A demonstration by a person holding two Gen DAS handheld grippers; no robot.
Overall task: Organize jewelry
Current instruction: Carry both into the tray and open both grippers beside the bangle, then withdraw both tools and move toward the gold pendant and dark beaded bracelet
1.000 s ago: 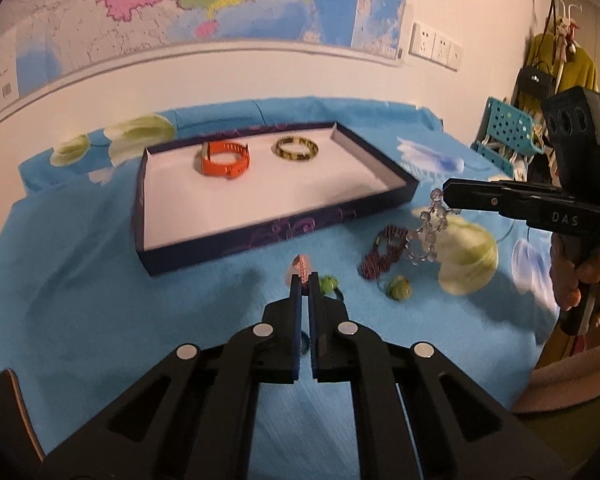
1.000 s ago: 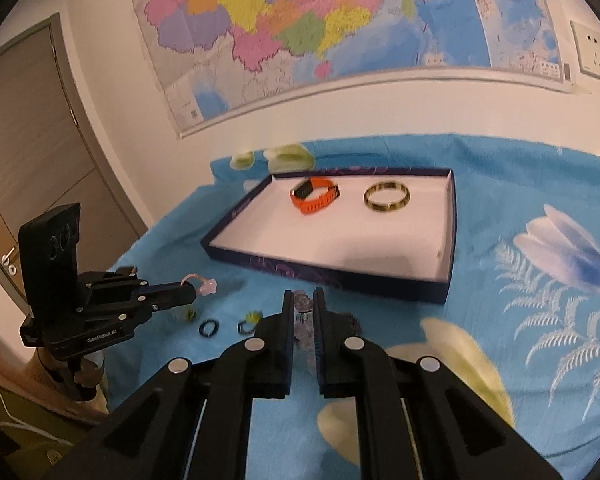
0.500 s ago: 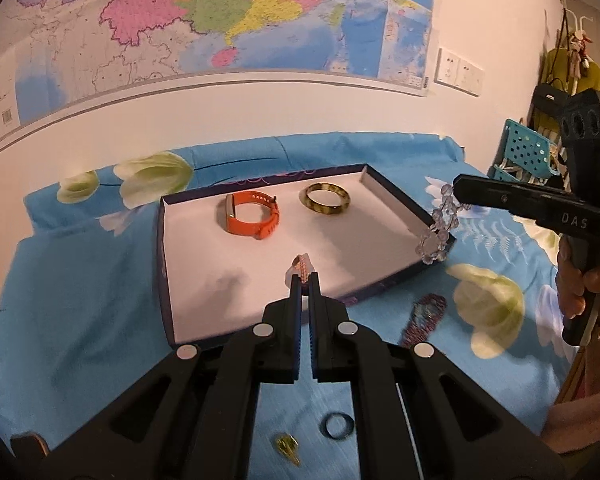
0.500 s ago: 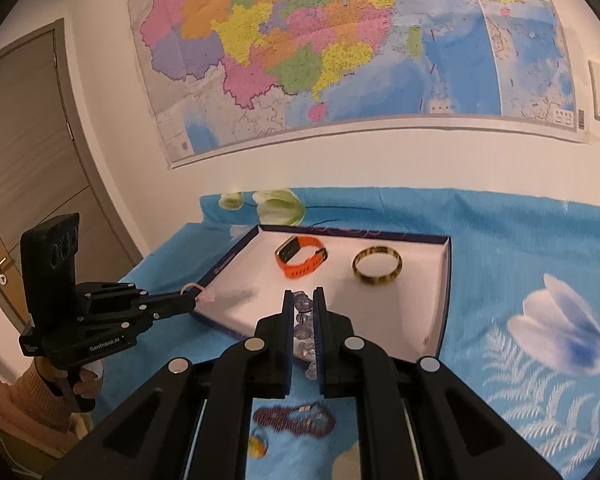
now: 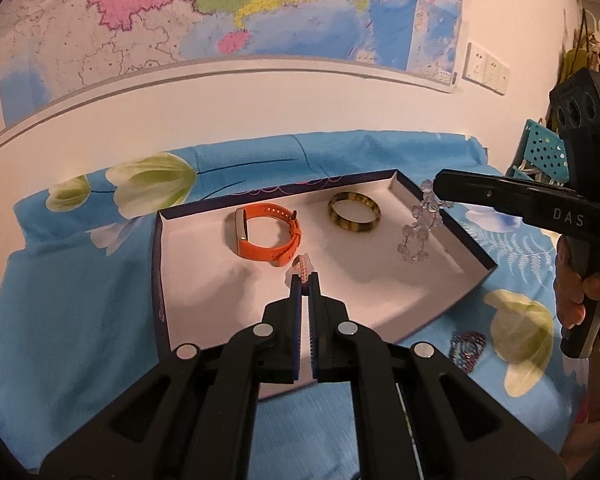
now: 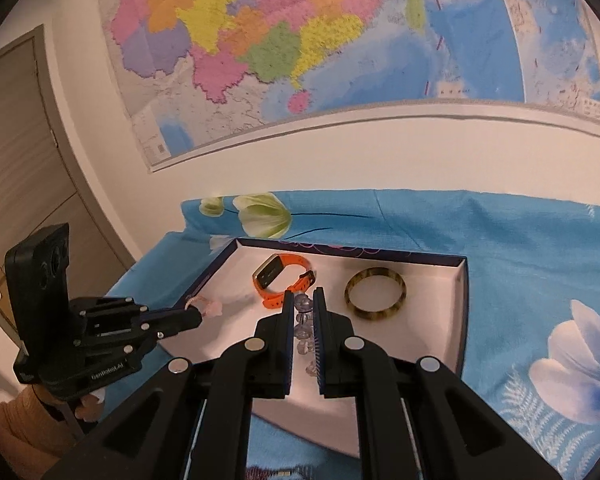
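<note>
Over the tray (image 5: 466, 246), both grippers held loads. Left gripper (image 5: 304, 279) was clamped on a small pink beaded piece (image 5: 301, 265), mostly hidden between the fingers. Right gripper (image 6: 301, 297) was clamped on a clear bead bracelet (image 6: 302, 322), which hung above the tray's right side and had its lower end cut off by the fingers. Orange band (image 5: 266, 236) and gold bangle (image 5: 354, 213) lay inside the tray, well apart. Dark beaded piece (image 5: 468, 346) sat on the blue cloth (image 5: 72, 320) outside the tray, half blocked by the left gripper's arm.

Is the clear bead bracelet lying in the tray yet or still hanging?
Hanging. The clear bead bracelet dangles from the shut right tongs above the tray, not resting on its floor.
</note>
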